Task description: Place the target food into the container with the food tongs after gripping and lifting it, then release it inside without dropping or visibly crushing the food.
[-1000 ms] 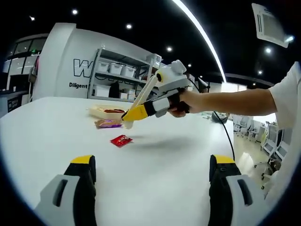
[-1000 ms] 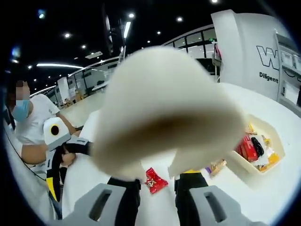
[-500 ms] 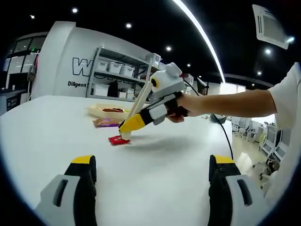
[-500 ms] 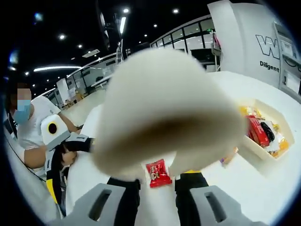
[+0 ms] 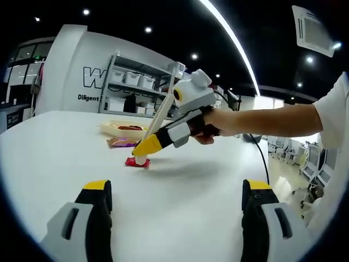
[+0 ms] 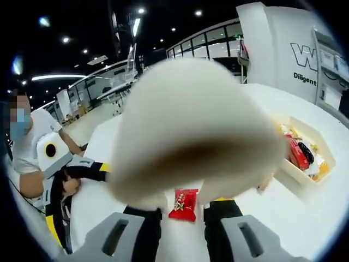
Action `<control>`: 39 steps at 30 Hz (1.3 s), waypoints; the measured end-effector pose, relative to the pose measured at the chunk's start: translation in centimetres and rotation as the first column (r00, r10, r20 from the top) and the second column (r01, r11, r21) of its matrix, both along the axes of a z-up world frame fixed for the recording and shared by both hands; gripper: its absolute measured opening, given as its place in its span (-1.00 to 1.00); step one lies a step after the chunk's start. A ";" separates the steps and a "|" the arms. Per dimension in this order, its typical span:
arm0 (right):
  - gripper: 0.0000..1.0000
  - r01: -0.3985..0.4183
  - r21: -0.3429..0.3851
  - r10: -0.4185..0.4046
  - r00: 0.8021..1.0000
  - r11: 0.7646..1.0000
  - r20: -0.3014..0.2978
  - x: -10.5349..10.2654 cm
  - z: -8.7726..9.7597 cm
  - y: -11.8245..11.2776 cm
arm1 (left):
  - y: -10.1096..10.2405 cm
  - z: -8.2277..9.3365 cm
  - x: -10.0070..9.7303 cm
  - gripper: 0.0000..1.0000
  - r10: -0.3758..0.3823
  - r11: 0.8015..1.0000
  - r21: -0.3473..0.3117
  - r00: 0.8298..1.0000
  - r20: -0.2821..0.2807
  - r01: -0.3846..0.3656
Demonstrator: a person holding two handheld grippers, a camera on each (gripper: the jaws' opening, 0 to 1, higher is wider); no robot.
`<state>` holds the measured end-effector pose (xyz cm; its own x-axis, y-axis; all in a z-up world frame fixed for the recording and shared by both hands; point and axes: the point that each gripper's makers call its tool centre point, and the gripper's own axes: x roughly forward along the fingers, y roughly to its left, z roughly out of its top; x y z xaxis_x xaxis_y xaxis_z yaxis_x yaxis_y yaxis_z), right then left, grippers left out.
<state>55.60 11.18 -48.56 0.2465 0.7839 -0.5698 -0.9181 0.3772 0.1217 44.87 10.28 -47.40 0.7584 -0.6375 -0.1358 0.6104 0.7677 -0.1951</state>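
Tray (image 6: 322, 173) sits on the white table (image 5: 180, 196) toward its far side; it holds several packets (one red, one dark, some yellow; exact count unclear). In the left gripper view the tray (image 5: 112, 129) appears as a low cream dish behind the work spot, with a purple-brown packet (image 5: 121, 142) lying just in front of it.

Red packet (image 6: 184, 197) lies flat on the table, apart from the tray, its long axis running roughly away from the right gripper's camera. In the left gripper view the packet (image 5: 136, 162) sits directly under the tong tips.

Right gripper (image 5: 143, 148) is closed around the tongs (image 5: 163, 112), which slant down to the packet; tips are at or touching it (contact not resolvable). The tongs (image 6: 196, 131) loom blurred and cream in the right gripper view.

Left gripper (image 5: 172, 194) has its jaws wide apart, holding nothing, over bare table.

Table is open on all sides of the packet; the near edge curves by the person's hand (image 6: 70, 185).
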 end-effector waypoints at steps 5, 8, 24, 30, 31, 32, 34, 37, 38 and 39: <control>-0.54 0.002 -0.002 -0.002 1.000 1.000 0.020 0.3 -0.1 -0.1 | 0.0 0.0 0.0 0.95 -0.004 1.000 0.000 1.000 0.001 0.004; -0.60 0.005 -0.009 -0.004 0.999 1.000 0.040 0.4 -0.2 -0.2 | 0.0 0.1 -0.1 0.94 -0.003 1.000 -0.004 1.000 0.002 0.003; -0.72 0.067 0.062 -0.069 0.997 0.996 0.032 1.6 1.6 -0.8 | 0.0 0.1 -0.2 0.94 -0.016 1.000 -0.004 1.000 -0.001 0.016; -0.70 0.100 0.101 -0.105 0.994 0.990 0.038 1.7 2.7 -1.6 | 0.0 0.1 -0.2 0.94 -0.011 1.000 -0.001 1.000 0.001 0.011; -0.70 0.104 0.103 -0.108 0.993 0.989 0.038 1.7 2.8 -1.8 | 0.0 0.0 -0.2 0.94 -0.011 1.000 0.001 1.000 0.000 0.011; -0.69 0.108 0.103 -0.113 0.993 0.989 0.040 1.7 2.8 -2.1 | 0.0 0.0 -0.2 0.94 -0.011 1.000 0.002 1.000 0.001 0.011; -0.69 0.115 0.103 -0.121 0.991 0.988 0.053 2.1 3.1 -2.5 | 0.0 0.1 -0.2 0.94 -0.011 1.000 0.004 1.000 0.005 0.011; -0.73 0.155 0.137 -0.161 0.986 0.978 0.038 2.8 4.3 -3.3 | 0.1 0.1 -0.1 0.94 -0.005 1.000 0.005 1.000 0.010 0.004; -0.75 0.182 0.143 -0.186 0.983 0.973 0.011 3.1 4.3 -3.5 | 0.1 0.1 -0.1 0.94 -0.004 1.000 0.006 1.000 0.011 0.004; -0.76 0.196 0.145 -0.197 0.980 0.970 -0.010 3.0 4.3 -3.6 | 0.1 0.1 -0.1 0.94 -0.003 1.000 0.008 1.000 0.010 0.003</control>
<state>58.64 7.55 -44.28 0.4066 0.7935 -0.4528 -0.8283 0.5293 0.1839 44.75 10.39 -47.33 0.7577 -0.6388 -0.1335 0.6147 0.7673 -0.1829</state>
